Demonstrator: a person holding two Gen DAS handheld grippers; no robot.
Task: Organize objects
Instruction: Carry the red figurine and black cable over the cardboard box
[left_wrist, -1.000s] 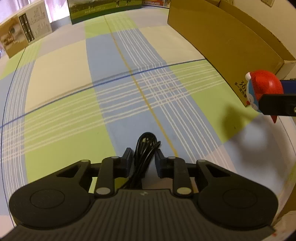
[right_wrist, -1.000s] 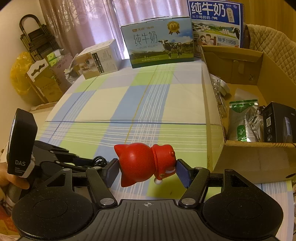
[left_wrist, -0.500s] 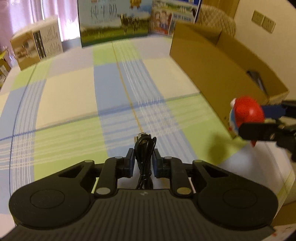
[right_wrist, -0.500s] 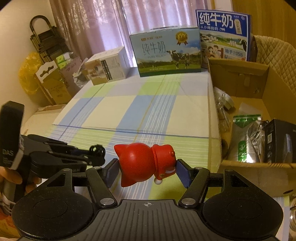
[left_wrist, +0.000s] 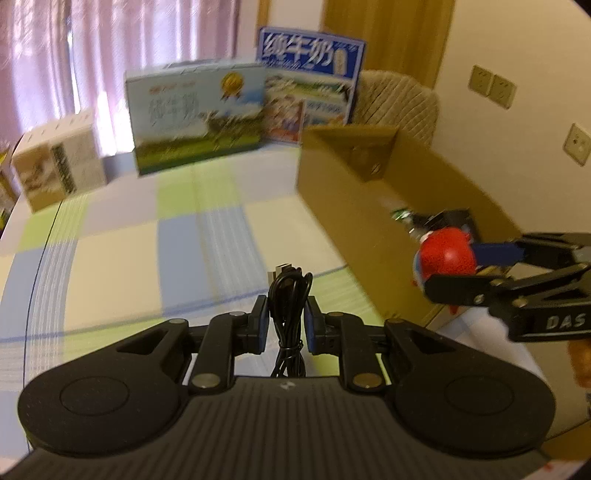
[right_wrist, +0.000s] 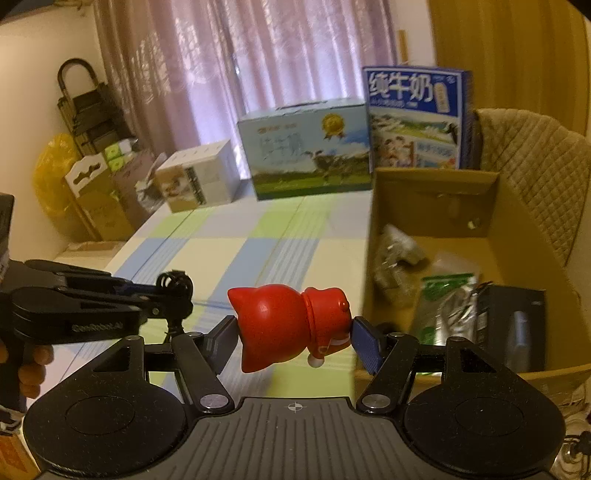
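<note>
My left gripper (left_wrist: 285, 320) is shut on a coiled black USB cable (left_wrist: 289, 295), held in the air above the checked tablecloth (left_wrist: 177, 251). My right gripper (right_wrist: 293, 334) is shut on a red toy figure (right_wrist: 286, 325), lying sideways between the blue pads. In the left wrist view that red toy (left_wrist: 445, 256) hangs by the near corner of the open cardboard box (left_wrist: 354, 206). In the right wrist view the cardboard box (right_wrist: 436, 184) stands just right of the toy, and the left gripper with the cable (right_wrist: 173, 286) is at the left.
Inside the box lie a green-and-silver pouch (right_wrist: 447, 306), a black box (right_wrist: 517, 325) and a grey bag (right_wrist: 397, 251). Milk cartons (left_wrist: 199, 114) and a white carton (left_wrist: 55, 158) stand along the table's far edge. A padded chair (right_wrist: 535, 170) stands behind the box.
Both grippers have risen from the table and tilted up, so the far cartons and curtains now show. The red toy has moved closer to the box opening. Both grips are unchanged.
</note>
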